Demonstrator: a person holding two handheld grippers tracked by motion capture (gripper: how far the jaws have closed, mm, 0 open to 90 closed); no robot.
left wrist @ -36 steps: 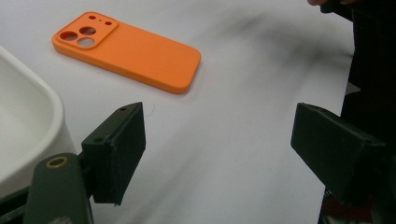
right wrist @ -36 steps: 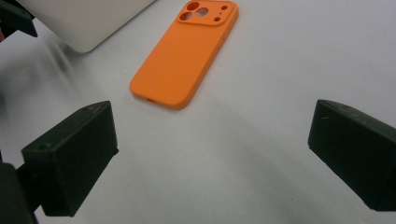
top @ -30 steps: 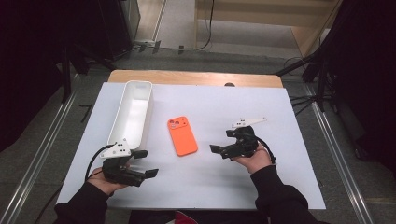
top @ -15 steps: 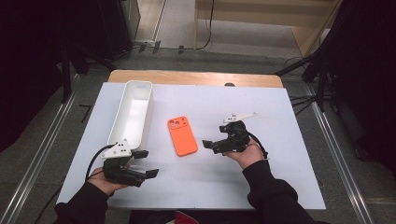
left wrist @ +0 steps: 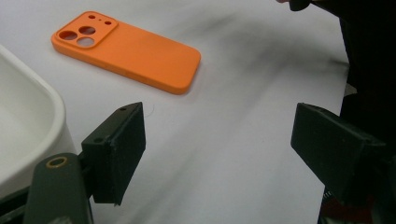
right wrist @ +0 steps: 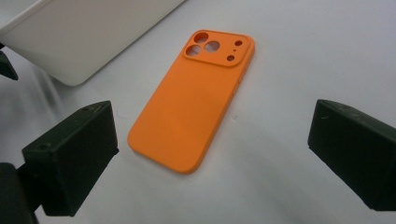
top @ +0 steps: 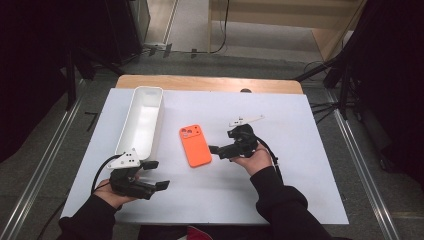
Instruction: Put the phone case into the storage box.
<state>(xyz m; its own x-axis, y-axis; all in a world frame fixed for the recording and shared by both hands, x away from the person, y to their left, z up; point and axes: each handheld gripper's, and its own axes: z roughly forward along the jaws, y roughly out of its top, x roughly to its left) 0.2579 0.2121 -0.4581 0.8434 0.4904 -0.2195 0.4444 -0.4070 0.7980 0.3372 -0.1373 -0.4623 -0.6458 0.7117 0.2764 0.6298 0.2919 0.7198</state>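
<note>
Case point(top: 195, 145) flat mid-table, camera holes facing up, bare white all round | tray point(top: 141, 120) just left, apart | right gripper point(top: 216, 150) wide apart, empty, near case's right edge | left gripper point(top: 157, 175) apart, empty, by tray's near end

Matt orange phone case point(right wrist: 191, 102) (rubbery-looking), glossy white plastic tray point(top: 142, 120), smooth white table point(top: 300, 150)
</note>
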